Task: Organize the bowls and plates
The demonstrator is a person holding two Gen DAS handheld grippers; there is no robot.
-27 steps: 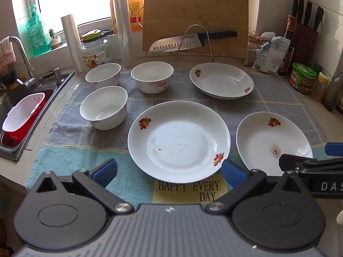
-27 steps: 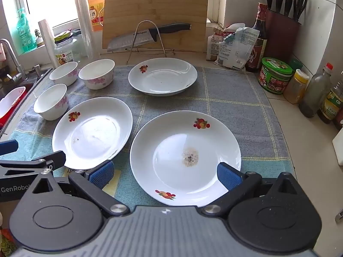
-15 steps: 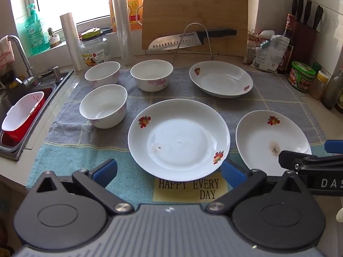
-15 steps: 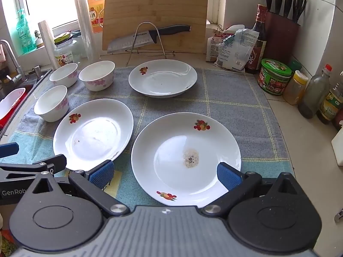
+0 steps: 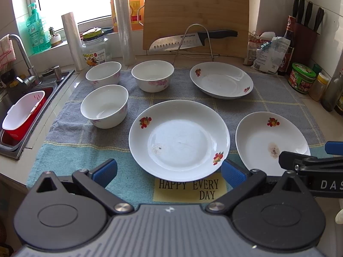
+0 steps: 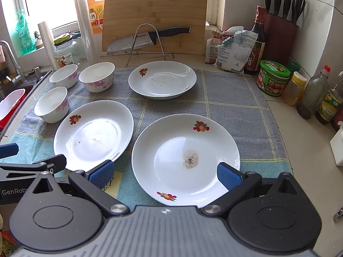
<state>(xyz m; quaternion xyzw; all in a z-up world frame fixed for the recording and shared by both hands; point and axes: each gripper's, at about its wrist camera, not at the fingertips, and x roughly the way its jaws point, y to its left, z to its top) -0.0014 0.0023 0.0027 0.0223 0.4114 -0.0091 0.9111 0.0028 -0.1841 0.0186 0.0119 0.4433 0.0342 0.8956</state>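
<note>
Three bowls (image 5: 104,106) and three plates sit apart on the towel over the worktop. From my left wrist view, my left gripper (image 5: 169,171) hangs wide open and empty, the middle plate (image 5: 179,140) dead ahead, its near rim between my fingers. From my right wrist view, my right gripper (image 6: 164,174) is likewise spread and empty, the stained plate (image 6: 185,158) straight before it; whether a pad touches its rim I can't quite tell.
</note>
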